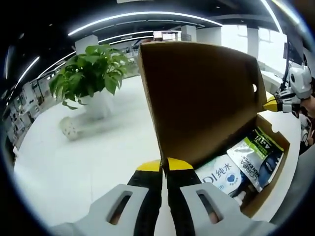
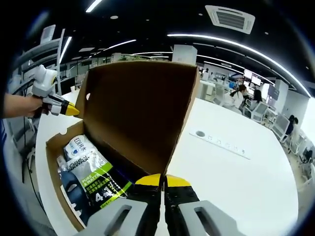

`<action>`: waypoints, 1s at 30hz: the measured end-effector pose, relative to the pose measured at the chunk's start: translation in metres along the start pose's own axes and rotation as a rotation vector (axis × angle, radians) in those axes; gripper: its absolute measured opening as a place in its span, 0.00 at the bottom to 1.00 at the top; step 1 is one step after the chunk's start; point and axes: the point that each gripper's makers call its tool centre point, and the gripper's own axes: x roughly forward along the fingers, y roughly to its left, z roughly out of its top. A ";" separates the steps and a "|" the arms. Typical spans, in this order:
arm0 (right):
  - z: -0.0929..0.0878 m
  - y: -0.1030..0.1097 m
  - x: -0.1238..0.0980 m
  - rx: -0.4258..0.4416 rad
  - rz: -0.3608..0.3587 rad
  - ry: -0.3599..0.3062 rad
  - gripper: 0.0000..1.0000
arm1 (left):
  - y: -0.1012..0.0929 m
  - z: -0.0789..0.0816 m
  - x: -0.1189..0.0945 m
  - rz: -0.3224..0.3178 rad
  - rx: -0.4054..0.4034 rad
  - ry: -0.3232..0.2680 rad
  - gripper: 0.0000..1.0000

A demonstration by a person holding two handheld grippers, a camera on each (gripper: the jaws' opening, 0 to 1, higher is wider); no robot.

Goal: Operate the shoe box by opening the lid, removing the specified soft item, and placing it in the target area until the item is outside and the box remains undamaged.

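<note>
Cardboard shoe box (image 1: pixel 256 162) sits on the white worktop (image 1: pixel 88 162), its lid (image 1: pixel 197 98) standing upright — opening is done, I judge. Soft packs (image 2: pixel 91 177) lie inside, not yet lifted out. My left gripper (image 1: pixel 161 165) and right gripper (image 2: pixel 162 181) each have jaws together, holding nothing, at opposite ends — steadying the lid, perhaps.

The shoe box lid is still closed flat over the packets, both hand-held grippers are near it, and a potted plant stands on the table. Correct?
Not quite. The lid stands raised, leaving the shoe box open with the soft packets exposed inside, as both the left and right gripper views show. The rest holds: the left hand-held gripper and right hand-held gripper are at the box, and the potted plant stands on the table.
</note>
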 end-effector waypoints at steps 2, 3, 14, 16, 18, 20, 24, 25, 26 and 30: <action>0.000 0.000 0.000 0.000 0.001 0.000 0.00 | 0.000 0.000 0.000 0.000 -0.002 0.002 0.00; 0.000 0.000 0.001 0.003 0.002 0.000 0.00 | 0.000 0.000 0.001 0.000 -0.005 0.002 0.00; 0.004 -0.003 0.005 0.011 0.006 0.002 0.00 | 0.003 0.004 0.005 -0.002 -0.019 0.016 0.00; 0.005 -0.003 0.006 0.016 0.007 0.003 0.00 | 0.004 0.005 0.006 -0.002 -0.021 0.018 0.00; 0.005 -0.003 0.006 0.015 0.008 0.004 0.00 | 0.005 0.006 0.007 -0.004 -0.029 0.022 0.00; 0.006 -0.004 0.007 0.019 0.009 0.006 0.00 | 0.006 0.007 0.009 -0.006 -0.037 0.026 0.00; 0.007 -0.006 0.010 0.031 0.013 0.008 0.00 | 0.008 0.008 0.012 -0.010 -0.060 0.039 0.00; 0.007 -0.007 0.010 0.035 0.013 0.009 0.00 | 0.008 0.008 0.013 -0.011 -0.073 0.044 0.00; 0.008 -0.007 0.011 0.044 0.015 0.011 0.00 | 0.009 0.008 0.014 -0.012 -0.080 0.048 0.00; 0.009 -0.009 0.015 0.056 0.018 0.016 0.00 | 0.010 0.010 0.019 -0.014 -0.096 0.062 0.00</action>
